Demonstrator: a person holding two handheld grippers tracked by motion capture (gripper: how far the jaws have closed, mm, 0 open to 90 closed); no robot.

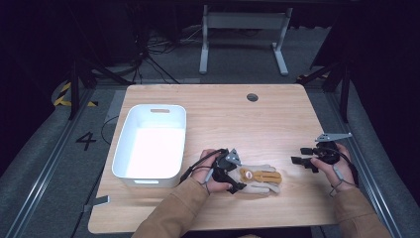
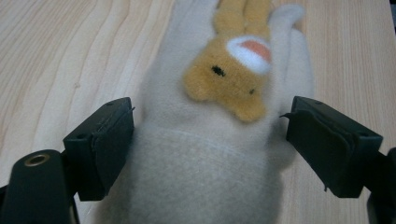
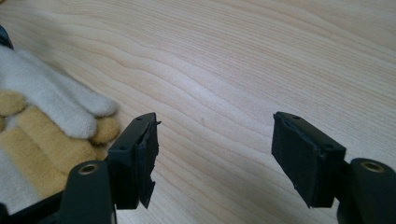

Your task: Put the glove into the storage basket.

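Note:
A cream fleece glove (image 1: 261,180) with a tan animal face sewn on its back lies flat near the table's front edge, fingers pointing right. My left gripper (image 1: 236,174) is open, one jaw on each side of the glove's cuff. In the left gripper view the cuff (image 2: 205,163) spans the gap of the left gripper (image 2: 210,135), and the jaw pads sit at its edges without squeezing it. My right gripper (image 1: 300,155) hovers open to the right of the glove. In the right gripper view that gripper (image 3: 215,144) has bare wood between its jaws, with the glove's fingertips (image 3: 56,109) at the left.
A white plastic bin (image 1: 184,139) with nothing in it stands on the left half of the wooden table (image 1: 237,119). A round cable hole (image 1: 252,97) sits near the far edge. Bare wood lies between the glove and the right gripper.

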